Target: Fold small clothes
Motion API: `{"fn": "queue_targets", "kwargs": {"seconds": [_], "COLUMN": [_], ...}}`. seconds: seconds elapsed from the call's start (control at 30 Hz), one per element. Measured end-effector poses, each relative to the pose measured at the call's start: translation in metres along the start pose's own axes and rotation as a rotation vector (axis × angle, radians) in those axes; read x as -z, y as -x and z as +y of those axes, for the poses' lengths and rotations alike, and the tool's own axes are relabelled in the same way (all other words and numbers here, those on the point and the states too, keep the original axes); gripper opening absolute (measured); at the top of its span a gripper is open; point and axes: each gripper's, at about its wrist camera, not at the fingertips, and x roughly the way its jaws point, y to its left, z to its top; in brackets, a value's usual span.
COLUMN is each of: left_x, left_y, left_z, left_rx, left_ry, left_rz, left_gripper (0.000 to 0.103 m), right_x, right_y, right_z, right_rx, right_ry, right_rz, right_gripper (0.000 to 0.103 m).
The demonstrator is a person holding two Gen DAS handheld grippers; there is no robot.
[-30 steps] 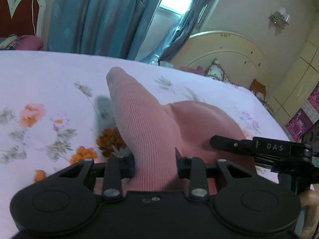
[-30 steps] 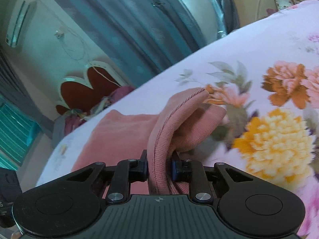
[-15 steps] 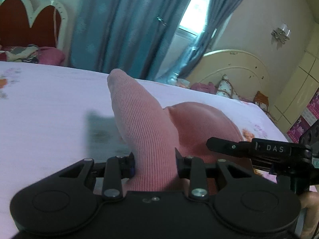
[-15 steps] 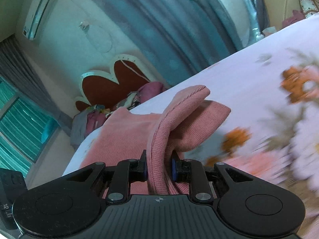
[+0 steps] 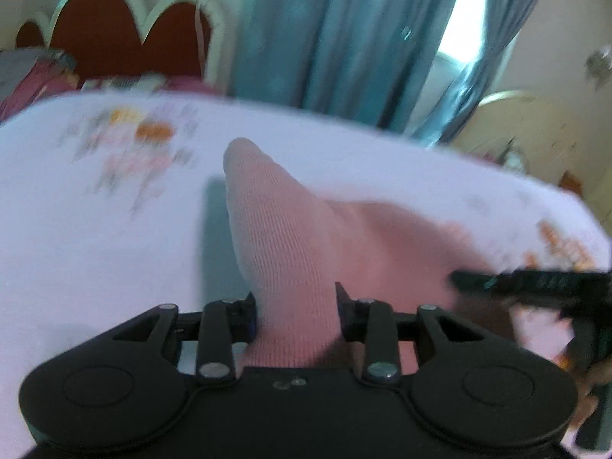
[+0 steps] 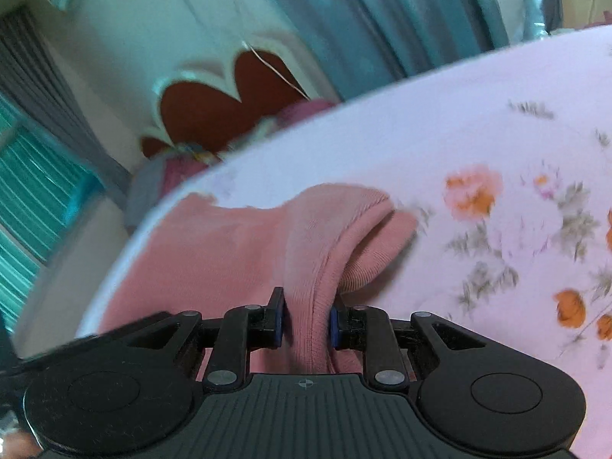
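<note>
The pink garment [image 5: 283, 244] lies on the floral bedsheet [image 5: 95, 229], near its edge. The left gripper [image 5: 294, 306] pinches a raised ribbed fold of it, fingers narrowly parted by the cloth. The right gripper [image 6: 306, 321] clamps a hemmed edge of the garment [image 6: 229, 244] likewise, lifted off the bedsheet [image 6: 497, 145].

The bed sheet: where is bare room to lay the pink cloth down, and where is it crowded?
Bare floral bed sheet lies left of the pink garment, up to the heart-shaped headboard. In the right wrist view, more lies right of it. Crowded: between the left gripper and right gripper, both clamping the garment.
</note>
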Motion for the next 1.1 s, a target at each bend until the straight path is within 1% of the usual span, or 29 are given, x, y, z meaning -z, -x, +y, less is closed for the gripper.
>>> {"fn": "queue_targets", "kwargs": {"seconds": [0.03, 0.07, 0.1, 0.2, 0.27, 0.33, 0.43, 0.5, 0.53, 0.6, 0.67, 0.73, 0.8, 0.87, 0.9, 0.93, 1.0, 1.1], "left_x": [0.005, 0.008, 0.009, 0.004, 0.002, 0.0, -0.011, -0.023, -0.029, -0.036, -0.041, -0.045, -0.045, -0.042, -0.041, -0.04, -0.041, -0.044], "left_y": [-0.005, -0.005, -0.004, 0.0, 0.011, 0.024, 0.034, 0.026, 0.019, 0.0, -0.02, -0.038, -0.052, -0.057, -0.059, -0.06, -0.064, -0.057], "left_z": [0.006, 0.01, 0.011, 0.009, 0.012, 0.016, 0.012, 0.007, 0.003, -0.003, -0.005, -0.001, 0.004, 0.007, 0.007, 0.006, 0.007, 0.003], "left_rx": [0.002, 0.007, 0.003, -0.003, -0.013, -0.015, 0.002, 0.025, 0.032, 0.047, 0.044, 0.035, 0.027, 0.029, 0.03, 0.026, 0.022, 0.017], "left_ry": [0.008, 0.014, 0.012, 0.008, 0.0, -0.003, -0.029, -0.05, -0.062, -0.085, -0.103, -0.095, -0.081, -0.072, -0.071, -0.077, -0.085, -0.091], "left_rz": [0.004, -0.017, -0.024, -0.022, -0.047, -0.099, -0.16, -0.156, -0.148, -0.119, -0.092, -0.066, -0.047, -0.053, -0.057, -0.062, -0.067, -0.059], "left_gripper": [0.042, 0.05, 0.054, 0.062, 0.062, 0.062, 0.059, 0.053, 0.051, 0.044, 0.044, 0.044, 0.043, 0.043, 0.043, 0.043, 0.043, 0.043], "right_x": [0.003, 0.004, 0.007, 0.005, 0.001, -0.006, -0.014, -0.021, -0.023, -0.028, -0.033, -0.035, -0.036, -0.031, -0.028, -0.027, -0.027, -0.026], "right_y": [-0.005, -0.007, -0.004, 0.002, 0.011, 0.02, 0.027, 0.023, 0.018, 0.003, -0.016, -0.031, -0.048, -0.063, -0.069, -0.07, -0.072, -0.074], "right_z": [-0.005, -0.011, -0.015, -0.013, -0.01, -0.004, 0.012, 0.023, 0.027, 0.032, 0.034, 0.033, 0.032, 0.026, 0.021, 0.019, 0.019, 0.023], "right_rx": [0.016, 0.016, 0.023, 0.068, 0.085, 0.101, 0.106, 0.109, 0.11, 0.118, 0.137, 0.157, 0.19, 0.251, 0.266, 0.267, 0.304, 0.314], "right_ry": [-0.012, -0.041, -0.049, -0.007, 0.006, 0.034, 0.091, 0.119, 0.123, 0.11, 0.083, 0.061, 0.073, 0.11, 0.123, 0.123, 0.136, 0.147], "right_rz": [0.005, 0.011, 0.01, -0.005, -0.032, -0.07, -0.111, -0.122, -0.121, -0.111, -0.096, -0.089, -0.074, -0.053, -0.058, -0.075, -0.091, -0.082], "right_gripper": [0.022, 0.022, 0.022, 0.022, 0.022, 0.022, 0.022, 0.022, 0.022, 0.022, 0.022, 0.022, 0.022, 0.022, 0.021, 0.021, 0.021, 0.021]}}
